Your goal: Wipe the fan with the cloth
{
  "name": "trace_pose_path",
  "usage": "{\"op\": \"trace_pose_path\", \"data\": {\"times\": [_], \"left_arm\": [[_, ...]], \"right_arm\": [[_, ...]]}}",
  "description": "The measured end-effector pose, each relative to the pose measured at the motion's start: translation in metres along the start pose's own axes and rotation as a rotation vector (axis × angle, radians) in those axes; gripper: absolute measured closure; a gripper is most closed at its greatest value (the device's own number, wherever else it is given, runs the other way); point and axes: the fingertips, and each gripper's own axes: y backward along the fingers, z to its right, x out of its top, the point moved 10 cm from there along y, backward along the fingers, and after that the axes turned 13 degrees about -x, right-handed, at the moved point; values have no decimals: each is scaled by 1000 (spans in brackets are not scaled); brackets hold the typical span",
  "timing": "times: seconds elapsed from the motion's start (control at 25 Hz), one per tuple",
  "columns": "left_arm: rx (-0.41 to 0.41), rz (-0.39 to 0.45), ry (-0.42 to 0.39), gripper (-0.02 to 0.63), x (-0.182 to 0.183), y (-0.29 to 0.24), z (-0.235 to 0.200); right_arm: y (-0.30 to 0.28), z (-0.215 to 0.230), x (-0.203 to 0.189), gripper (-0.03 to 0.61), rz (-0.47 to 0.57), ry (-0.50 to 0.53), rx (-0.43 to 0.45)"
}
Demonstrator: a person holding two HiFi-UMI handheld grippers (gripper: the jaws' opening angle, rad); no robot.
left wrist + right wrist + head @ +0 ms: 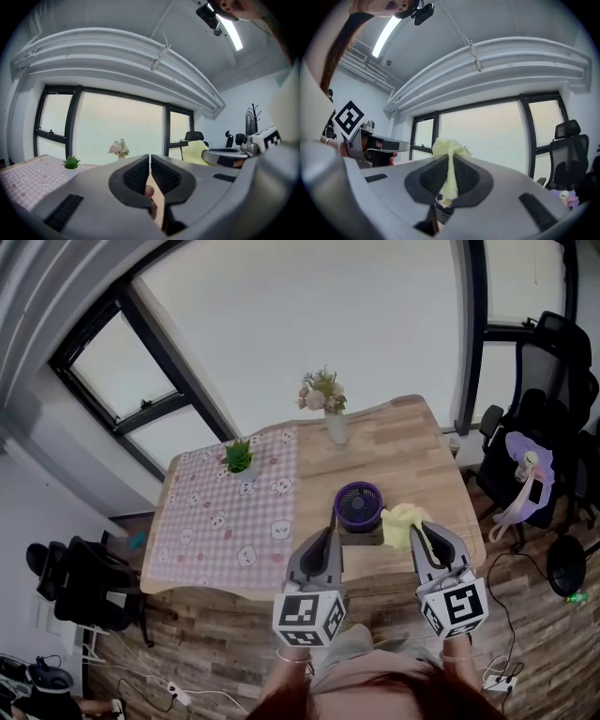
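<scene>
Bright daylight. Window [119, 126] blown out to flat pale white. Ceiling strip light [230, 31] is on, with mild glare. Heavy fisheye: frames bow, and both gripper views have black corners. Counter [394, 456] is sharp with soft shadows. Left hand-held gripper [150, 159] and right hand-held gripper [450, 159] look slightly soft up close.

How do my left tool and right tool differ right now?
The left tool is shut with nothing between its jaws; the right tool is shut on the yellow cloth. In the head view the left tool sits left of the purple fan, the right tool right of it. Both are shut and held near the fan.
</scene>
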Motion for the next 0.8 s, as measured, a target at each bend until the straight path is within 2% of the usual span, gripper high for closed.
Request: {"op": "trace_pose_path", "data": {"times": [0.44,0.8], "left_arm": [[-24,-24,-7,595,5,-4,-48],[-51,-25,13,595,4,-1,-81]], "right_arm": [[-38,-27,7,554,-23,17,-37],[-60,-53,19,554,-48,73,-52]]}}
